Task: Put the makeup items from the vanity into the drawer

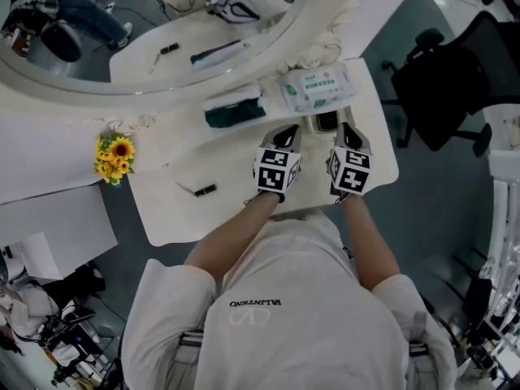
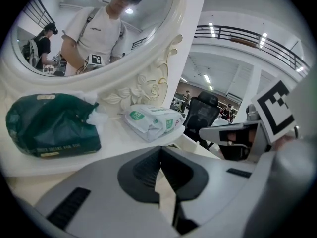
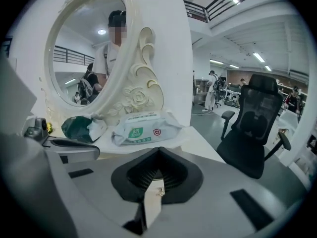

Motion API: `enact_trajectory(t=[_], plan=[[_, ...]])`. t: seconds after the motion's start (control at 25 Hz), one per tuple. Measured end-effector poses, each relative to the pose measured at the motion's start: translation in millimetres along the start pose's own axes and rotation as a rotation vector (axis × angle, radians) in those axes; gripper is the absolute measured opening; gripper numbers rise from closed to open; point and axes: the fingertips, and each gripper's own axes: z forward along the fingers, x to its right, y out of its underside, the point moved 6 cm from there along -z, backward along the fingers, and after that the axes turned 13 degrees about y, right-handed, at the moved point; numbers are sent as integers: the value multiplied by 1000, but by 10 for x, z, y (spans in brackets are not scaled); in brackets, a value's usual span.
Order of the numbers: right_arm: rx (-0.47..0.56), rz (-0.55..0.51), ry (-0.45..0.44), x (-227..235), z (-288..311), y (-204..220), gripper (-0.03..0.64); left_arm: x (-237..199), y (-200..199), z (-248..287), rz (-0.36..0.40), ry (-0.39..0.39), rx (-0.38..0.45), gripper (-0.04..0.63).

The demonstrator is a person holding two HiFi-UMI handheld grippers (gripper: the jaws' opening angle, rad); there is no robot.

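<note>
On the white vanity top (image 1: 162,210) a thin black makeup stick (image 1: 199,191) lies at the left. A small dark item (image 1: 327,121) sits at the back, between the two gripper tips. My left gripper (image 1: 289,131) and right gripper (image 1: 348,128) hover side by side over the right half of the top, both pointing toward the mirror. In the left gripper view the left gripper (image 2: 159,157) has its pads together with nothing between them. The right gripper (image 3: 158,158) is shut too; a tiny shiny speck shows in the slit below its tips, and I cannot tell what it is.
A large oval mirror (image 1: 162,63) stands at the back. Beneath it lie a dark green tissue pack (image 1: 234,112) and a white wet-wipes pack (image 1: 318,88). A small sunflower bunch (image 1: 114,157) sits at the left edge. A black office chair (image 1: 455,80) stands right of the vanity.
</note>
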Motion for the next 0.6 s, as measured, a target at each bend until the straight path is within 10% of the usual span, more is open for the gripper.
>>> enact_trajectory(t=[0.6], plan=[[104, -11, -82, -184, -313, -269, 9, -218, -257, -1698, 195, -205, 231, 0]])
